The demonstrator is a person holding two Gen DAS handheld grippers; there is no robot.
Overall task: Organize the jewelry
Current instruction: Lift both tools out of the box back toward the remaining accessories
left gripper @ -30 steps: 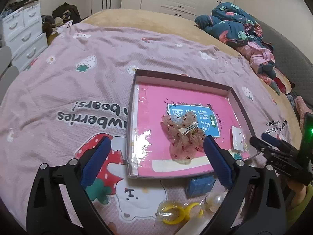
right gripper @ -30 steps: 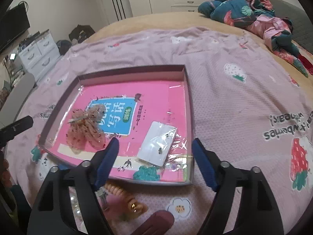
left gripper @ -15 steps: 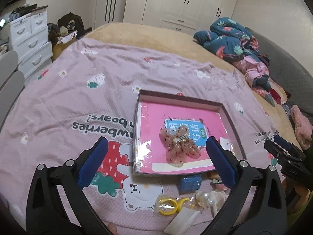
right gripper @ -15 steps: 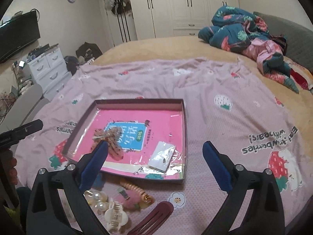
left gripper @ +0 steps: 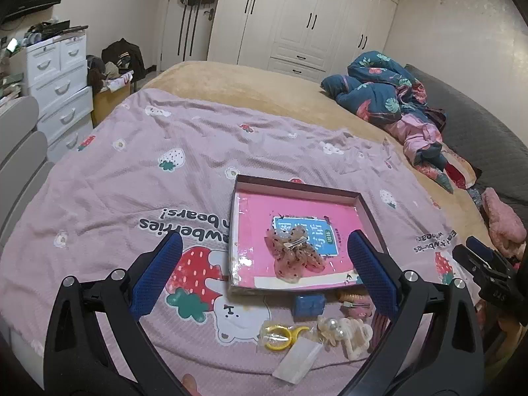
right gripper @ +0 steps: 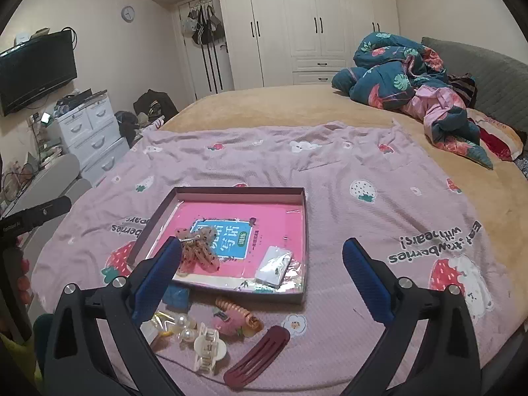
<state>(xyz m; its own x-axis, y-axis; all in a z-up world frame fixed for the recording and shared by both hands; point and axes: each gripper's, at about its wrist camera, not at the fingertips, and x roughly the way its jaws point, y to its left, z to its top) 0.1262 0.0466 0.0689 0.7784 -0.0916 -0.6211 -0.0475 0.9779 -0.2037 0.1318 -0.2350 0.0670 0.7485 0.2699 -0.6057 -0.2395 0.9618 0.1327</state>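
A shallow box (left gripper: 297,188) (right gripper: 305,231) with a pink lining lies on the strawberry blanket. Inside it rest a sheer dotted bow clip (left gripper: 293,257) (right gripper: 198,250) and a small white packet (right gripper: 274,267). In front of the box lie loose pieces: a blue square (left gripper: 308,304), a yellow ring (left gripper: 277,338), a pearl claw clip (left gripper: 345,330) (right gripper: 208,346), a coiled hair tie (right gripper: 236,310) and a dark red comb clip (right gripper: 257,356). My left gripper (left gripper: 264,267) hangs open above the box's near edge, holding nothing. My right gripper (right gripper: 262,272) is open too and empty.
White drawers (left gripper: 59,82) and a grey chair back (left gripper: 16,151) stand at the left of the bed. A bundled floral quilt (right gripper: 406,76) lies at the far right. Wardrobes (right gripper: 313,23) line the back wall. The blanket (right gripper: 379,204) right of the box is bare.
Both grippers have risen and drawn back from the box, so it looks smaller and the loose pieces in front show. The right jaws have widened. Bow clip and packet stay in the box.
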